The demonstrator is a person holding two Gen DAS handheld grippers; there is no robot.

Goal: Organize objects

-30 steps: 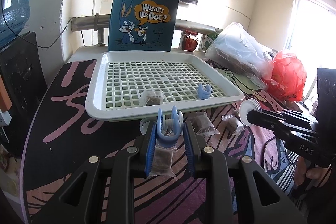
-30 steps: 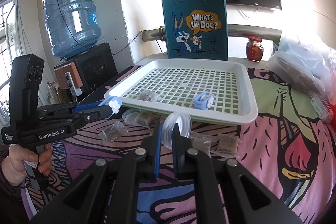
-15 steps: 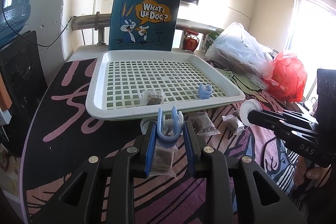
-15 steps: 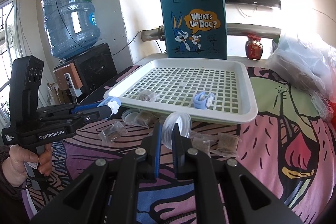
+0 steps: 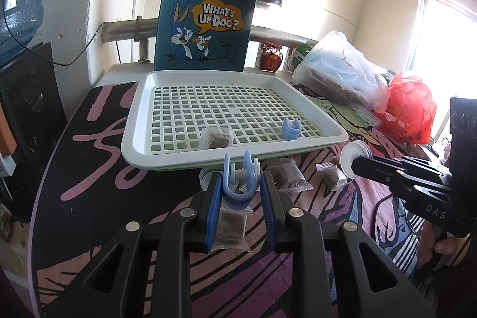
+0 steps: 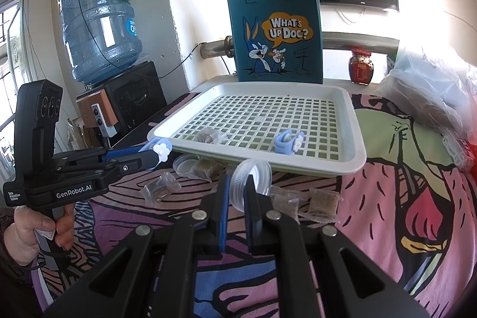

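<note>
My left gripper (image 5: 242, 179) is shut on a blue U-shaped clip (image 5: 238, 195) just in front of the white perforated tray (image 5: 134, 139). In the right wrist view that left gripper (image 6: 155, 152) shows the clip's white flower (image 6: 163, 150). My right gripper (image 6: 238, 184) is shut on a clear plastic lid (image 6: 255, 179) near the tray's (image 6: 357, 151) front edge; the right gripper (image 5: 356, 167) also appears in the left wrist view with the lid (image 5: 354, 158). Inside the tray lie a wrapped brown packet (image 5: 216, 137) and a second blue clip (image 5: 291, 129).
Several wrapped packets (image 6: 323, 201) and another lid (image 6: 186, 163) lie on the patterned cloth before the tray. A blue cartoon tote bag (image 5: 205, 20) stands behind it. Plastic bags (image 5: 342, 70) and a red bag (image 5: 411, 109) crowd the right; a water bottle (image 6: 98, 29) stands left.
</note>
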